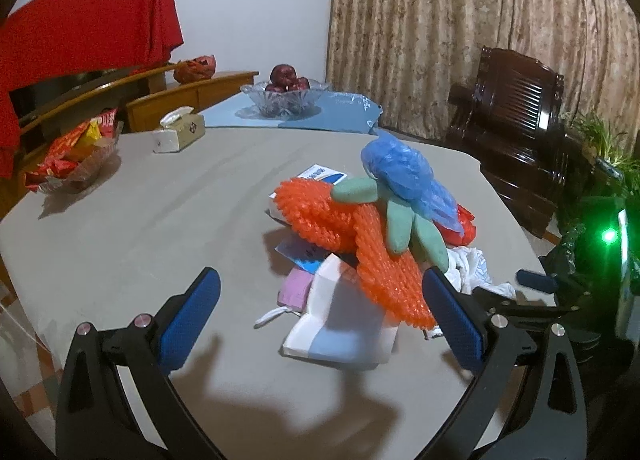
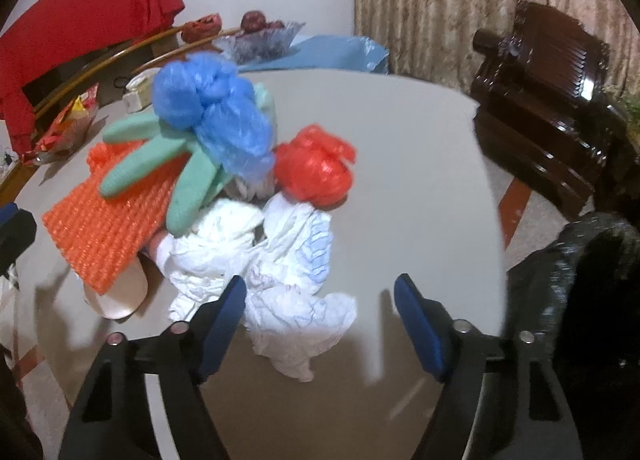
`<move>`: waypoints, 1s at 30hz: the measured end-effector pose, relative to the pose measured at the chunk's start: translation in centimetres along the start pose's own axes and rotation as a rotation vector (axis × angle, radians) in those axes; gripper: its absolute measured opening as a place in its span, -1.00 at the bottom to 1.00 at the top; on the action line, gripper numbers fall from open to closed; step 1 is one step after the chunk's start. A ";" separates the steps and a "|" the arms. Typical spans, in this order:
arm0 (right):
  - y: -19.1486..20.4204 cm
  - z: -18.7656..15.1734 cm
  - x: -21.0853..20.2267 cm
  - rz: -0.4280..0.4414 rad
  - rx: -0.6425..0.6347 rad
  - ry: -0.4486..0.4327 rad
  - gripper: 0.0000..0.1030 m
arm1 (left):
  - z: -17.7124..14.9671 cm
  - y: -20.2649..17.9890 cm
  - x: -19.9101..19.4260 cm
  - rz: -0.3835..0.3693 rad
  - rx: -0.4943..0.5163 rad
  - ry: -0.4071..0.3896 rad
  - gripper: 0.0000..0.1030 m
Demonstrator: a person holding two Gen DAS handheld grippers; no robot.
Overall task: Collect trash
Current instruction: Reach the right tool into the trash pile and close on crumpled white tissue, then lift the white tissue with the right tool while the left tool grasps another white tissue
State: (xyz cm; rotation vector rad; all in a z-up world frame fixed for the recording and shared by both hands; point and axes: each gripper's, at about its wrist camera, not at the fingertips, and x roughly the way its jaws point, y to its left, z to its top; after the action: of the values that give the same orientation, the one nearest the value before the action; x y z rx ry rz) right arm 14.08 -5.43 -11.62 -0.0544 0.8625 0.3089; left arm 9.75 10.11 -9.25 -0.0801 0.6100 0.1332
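A heap of trash lies on the grey table [image 1: 120, 240]. In it are an orange bumpy plastic sheet [image 1: 320, 216], a green rubber glove [image 1: 400, 220], a blue plastic bag [image 1: 404, 176], a red plastic bag [image 2: 314, 172], crumpled white plastic [image 2: 288, 280] and a white-and-blue carton [image 1: 340, 324]. My left gripper [image 1: 320, 280] is open just in front of the heap, with the carton and the sheet's edge lying between its fingers. My right gripper [image 2: 320, 286] is open over the near end of the white plastic, which lies loose beside the left finger [image 2: 224, 316].
A glass bowl of apples [image 1: 286, 94] and a tissue box [image 1: 180, 130] stand at the far side, with a bowl of snack packets [image 1: 76, 164] at the left. A dark wooden chair [image 2: 552, 108] and a black bag [image 2: 576, 284] sit past the table's right edge.
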 end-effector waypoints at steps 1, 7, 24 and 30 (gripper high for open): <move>0.0 0.0 0.2 0.012 -0.003 0.009 0.24 | 0.0 0.0 0.1 -0.005 -0.005 0.005 0.90; 0.7 0.1 0.3 0.111 -0.030 0.024 -0.49 | 0.1 -1.1 0.0 -0.044 -0.006 0.000 0.90; -6.3 0.8 -7.7 0.010 0.039 -0.131 -0.63 | -1.0 -10.2 2.0 -0.176 0.126 0.036 0.37; -7.3 0.5 -7.6 0.007 0.063 -0.127 -0.63 | -2.0 -12.0 6.3 -0.111 0.147 0.136 0.18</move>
State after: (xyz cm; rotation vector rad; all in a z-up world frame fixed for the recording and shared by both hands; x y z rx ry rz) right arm 11.97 -14.16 -6.16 0.0260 0.7463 0.2884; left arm 15.45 -1.32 -14.09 0.0195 0.7481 -0.0247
